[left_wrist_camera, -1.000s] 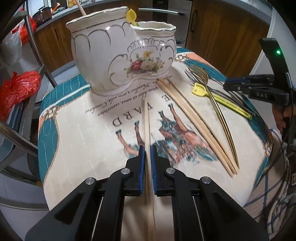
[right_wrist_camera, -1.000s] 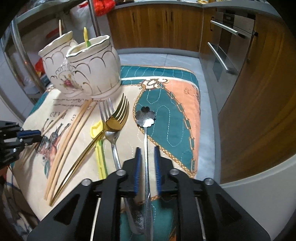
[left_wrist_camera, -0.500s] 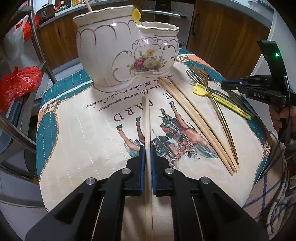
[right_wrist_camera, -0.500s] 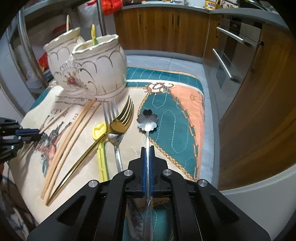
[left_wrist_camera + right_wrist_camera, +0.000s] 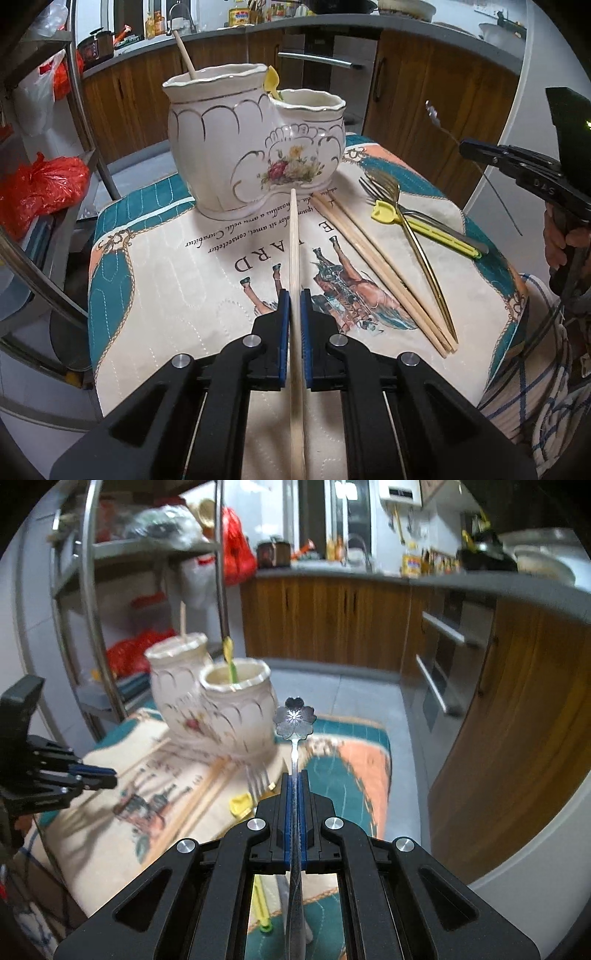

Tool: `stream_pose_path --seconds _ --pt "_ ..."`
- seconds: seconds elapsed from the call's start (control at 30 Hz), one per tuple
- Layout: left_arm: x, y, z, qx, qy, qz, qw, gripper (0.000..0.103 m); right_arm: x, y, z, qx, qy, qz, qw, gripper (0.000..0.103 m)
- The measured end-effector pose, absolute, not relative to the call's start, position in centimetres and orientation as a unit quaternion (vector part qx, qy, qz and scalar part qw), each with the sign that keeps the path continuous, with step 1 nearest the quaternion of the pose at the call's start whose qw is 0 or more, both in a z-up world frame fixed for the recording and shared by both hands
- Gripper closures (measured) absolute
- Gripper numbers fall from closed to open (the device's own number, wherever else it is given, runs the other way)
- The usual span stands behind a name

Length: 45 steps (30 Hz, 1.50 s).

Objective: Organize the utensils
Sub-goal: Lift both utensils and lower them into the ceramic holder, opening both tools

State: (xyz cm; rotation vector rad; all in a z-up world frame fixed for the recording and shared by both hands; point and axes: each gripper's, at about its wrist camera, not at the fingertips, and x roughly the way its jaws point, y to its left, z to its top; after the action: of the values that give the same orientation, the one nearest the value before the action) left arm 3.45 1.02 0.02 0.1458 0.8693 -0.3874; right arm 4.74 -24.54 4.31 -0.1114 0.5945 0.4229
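Observation:
My left gripper (image 5: 294,293) is shut on a wooden chopstick (image 5: 294,236), lifted above the printed cloth and pointing at the white floral double-pot holder (image 5: 251,147). My right gripper (image 5: 294,775) is shut on a silver flower-headed spoon (image 5: 294,718), raised in the air to the right of the holder (image 5: 221,709). The right gripper also shows in the left wrist view (image 5: 476,149) with the spoon (image 5: 434,116) sticking up. On the cloth lie two chopsticks (image 5: 376,266), a gold fork (image 5: 417,240), a silver fork (image 5: 369,184) and a yellow utensil (image 5: 417,225). The holder contains a chopstick (image 5: 184,55) and a yellow utensil (image 5: 272,79).
The cloth (image 5: 177,295) covers a small table with edges close on all sides. A metal rack (image 5: 85,110) with red bags (image 5: 37,184) stands left. Wooden cabinets (image 5: 424,110) and an oven handle (image 5: 317,61) lie behind. The left gripper shows in the right wrist view (image 5: 99,777).
Both grippers have risen. The left lifted the chopstick off the cloth. The right closed on the flower spoon and raised it well above the table, tilting up.

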Motion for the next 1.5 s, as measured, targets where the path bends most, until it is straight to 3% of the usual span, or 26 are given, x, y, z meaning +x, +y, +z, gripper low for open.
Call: stream_pose_path --seconds 0.17,0.47,0.87,1.5 --pt "3.1 1.5 1.0 0.058 0.395 -0.193 0.896 0.097 4.0 -24.4 5.6 -0.043 0.26 0.221 0.939 0.099" --pt "3.7 2.6 8.2 0.027 0.261 -0.195 0.945 0.097 6.6 -22.8 8.8 0.003 0.222 0.25 0.943 0.099" --pt "11.8 4.5 13.6 -0.064 0.17 -0.187 0.965 0.097 14.6 -19.9 11.3 0.121 0.183 0.274 0.936 0.099" --pt "17.8 0.9 11.0 -0.008 0.111 -0.122 0.986 0.097 20.5 -16.7 8.0 0.163 0.143 0.203 0.955 0.099"
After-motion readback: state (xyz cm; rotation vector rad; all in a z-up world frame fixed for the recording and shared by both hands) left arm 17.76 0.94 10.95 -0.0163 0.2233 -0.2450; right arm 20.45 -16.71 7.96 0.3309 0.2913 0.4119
